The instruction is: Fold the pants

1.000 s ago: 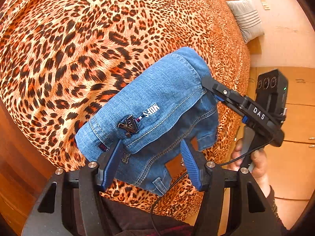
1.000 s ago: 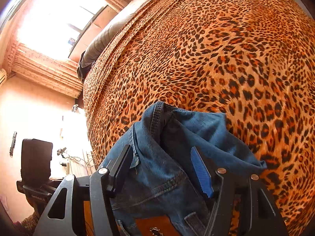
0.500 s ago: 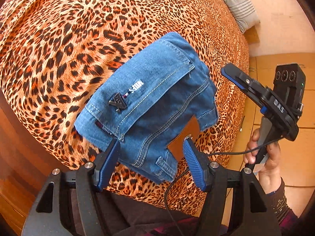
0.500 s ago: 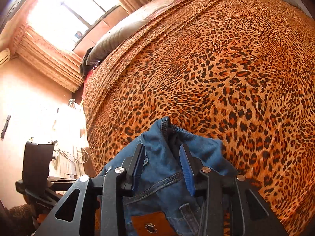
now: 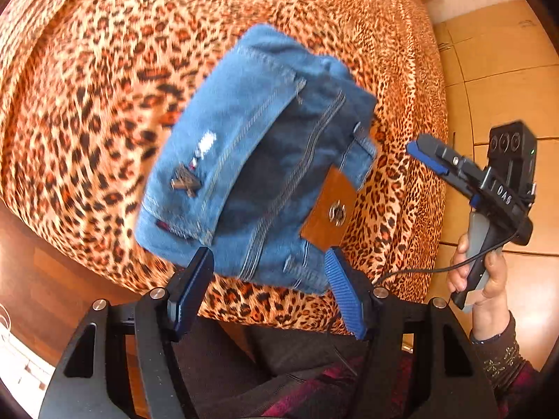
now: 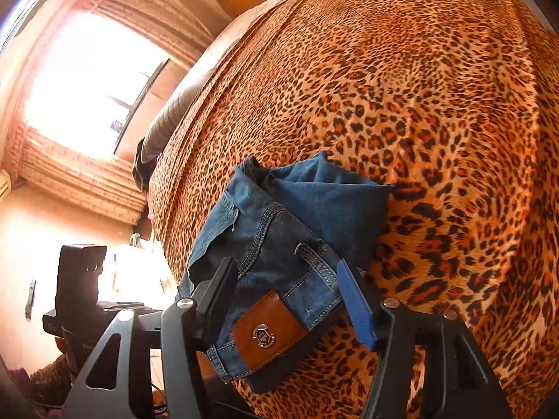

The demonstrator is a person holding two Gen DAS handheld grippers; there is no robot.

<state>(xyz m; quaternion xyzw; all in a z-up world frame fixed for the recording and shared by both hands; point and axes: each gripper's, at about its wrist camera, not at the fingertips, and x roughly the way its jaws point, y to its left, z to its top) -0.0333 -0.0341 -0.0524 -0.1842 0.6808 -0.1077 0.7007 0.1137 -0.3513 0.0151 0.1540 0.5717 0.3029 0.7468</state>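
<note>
The folded pants [image 5: 255,160] lie on the bed [image 5: 87,70] just ahead of the open left tool [image 5: 269,293]; the right tool [image 6: 293,300], opening and empty, sits beside them.

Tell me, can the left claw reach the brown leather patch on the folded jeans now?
Probably yes. The left claw is open and holds nothing, the leather patch lies uncovered on top of the jeans just ahead, and the right claw stays off to the side.

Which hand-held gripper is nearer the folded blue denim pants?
Left hand-held gripper: fingertips at the folded blue denim pants' near edge. Right hand-held gripper, opening, is off to their side.
</note>
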